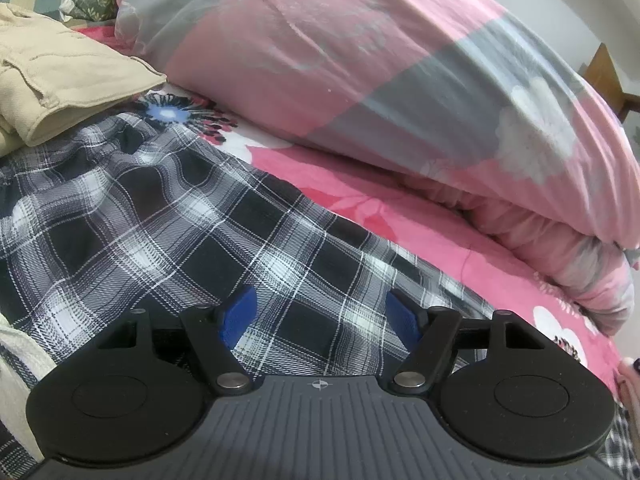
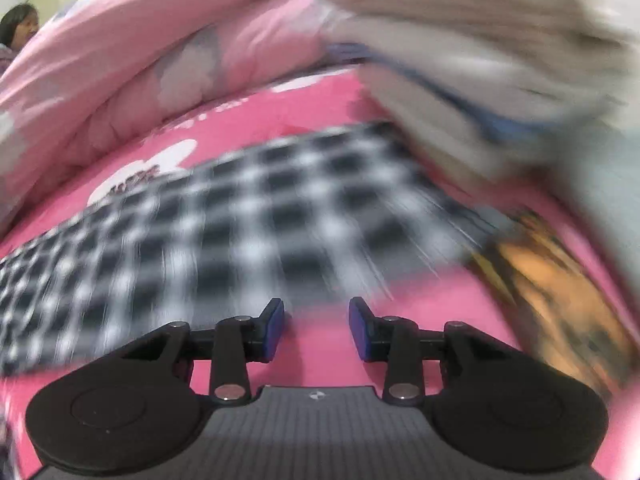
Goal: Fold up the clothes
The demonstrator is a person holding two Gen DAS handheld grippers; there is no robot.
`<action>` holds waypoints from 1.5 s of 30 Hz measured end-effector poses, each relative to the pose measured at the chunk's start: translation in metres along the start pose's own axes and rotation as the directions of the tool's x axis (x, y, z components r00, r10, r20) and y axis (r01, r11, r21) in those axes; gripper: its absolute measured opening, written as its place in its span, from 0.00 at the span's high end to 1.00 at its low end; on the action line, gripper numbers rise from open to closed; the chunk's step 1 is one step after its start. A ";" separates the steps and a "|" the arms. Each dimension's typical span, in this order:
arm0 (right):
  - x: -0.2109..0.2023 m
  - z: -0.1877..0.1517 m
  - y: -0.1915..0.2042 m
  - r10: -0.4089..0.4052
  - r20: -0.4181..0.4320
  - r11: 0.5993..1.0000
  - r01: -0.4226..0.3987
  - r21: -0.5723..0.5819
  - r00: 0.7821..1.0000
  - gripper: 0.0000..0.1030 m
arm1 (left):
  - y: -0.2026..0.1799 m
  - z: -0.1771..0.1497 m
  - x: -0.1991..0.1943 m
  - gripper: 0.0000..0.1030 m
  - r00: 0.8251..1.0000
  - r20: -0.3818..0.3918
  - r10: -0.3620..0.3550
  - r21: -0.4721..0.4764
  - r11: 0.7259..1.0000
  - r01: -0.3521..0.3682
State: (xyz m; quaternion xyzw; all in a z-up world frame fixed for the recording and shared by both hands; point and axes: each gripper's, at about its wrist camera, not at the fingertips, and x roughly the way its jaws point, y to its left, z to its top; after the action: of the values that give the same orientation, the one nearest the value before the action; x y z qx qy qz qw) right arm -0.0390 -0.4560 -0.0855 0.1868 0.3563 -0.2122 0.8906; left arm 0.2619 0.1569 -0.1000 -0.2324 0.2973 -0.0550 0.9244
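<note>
Right now my left tool (image 1: 320, 316) hangs low over the black-and-white plaid garment (image 1: 168, 216), its blue pads (image 1: 240, 314) spread wide with nothing between them. The plaid cloth fills the lower left and centre of the left wrist view, lying spread on the pink floral bed sheet (image 1: 352, 184). It looks rumpled toward the upper left, where a gathered edge suggests a waistband, though I cannot tell for certain what kind of garment it is. I hold the tool over the middle of the cloth, probably so I can drop onto an edge or fold line.

At the upper left of that view, a beige garment (image 1: 60, 80) sits already folded, near the plaid cloth's far edge. The rolled pink and grey duvet (image 1: 360, 60) fills the upper right, pushed back to leave the sheet free for folding.

My right tool (image 2: 316, 330) is partly spread and empty too, sitting above bare pink sheet just short of the plaid garment's near edge. That view is heavily blurred, so details are poor. A pale knitted garment (image 2: 460, 40) bulks in the upper right, and something orange and dark (image 2: 560, 292) lies at the right; I cannot identify it. A person's head (image 2: 20, 28) shows at the far upper left.

I judge the fold of the plaid piece not yet begun.
</note>
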 end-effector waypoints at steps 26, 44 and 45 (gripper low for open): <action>-0.235 -0.051 -0.028 0.435 0.707 0.855 -0.502 -0.131 0.557 0.31 | -0.086 0.097 -0.397 0.12 0.836 0.538 0.111 0.327 0.886 -0.328; -0.215 -0.071 0.159 0.856 0.146 0.485 -0.676 -0.555 0.495 0.32 | 0.087 -0.028 -0.272 0.24 0.964 0.122 0.238 -0.049 0.971 -0.234; -0.217 -0.079 0.171 0.861 0.103 0.462 -0.681 -0.568 0.498 0.32 | 0.095 -0.027 -0.263 0.25 0.966 0.111 0.234 -0.076 0.971 -0.227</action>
State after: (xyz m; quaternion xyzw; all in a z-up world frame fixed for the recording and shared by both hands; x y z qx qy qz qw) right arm -0.1376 -0.2211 0.0466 0.0710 0.0892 0.2832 0.9523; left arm 0.0280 0.2936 -0.0256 -0.2279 0.2682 0.0761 0.9329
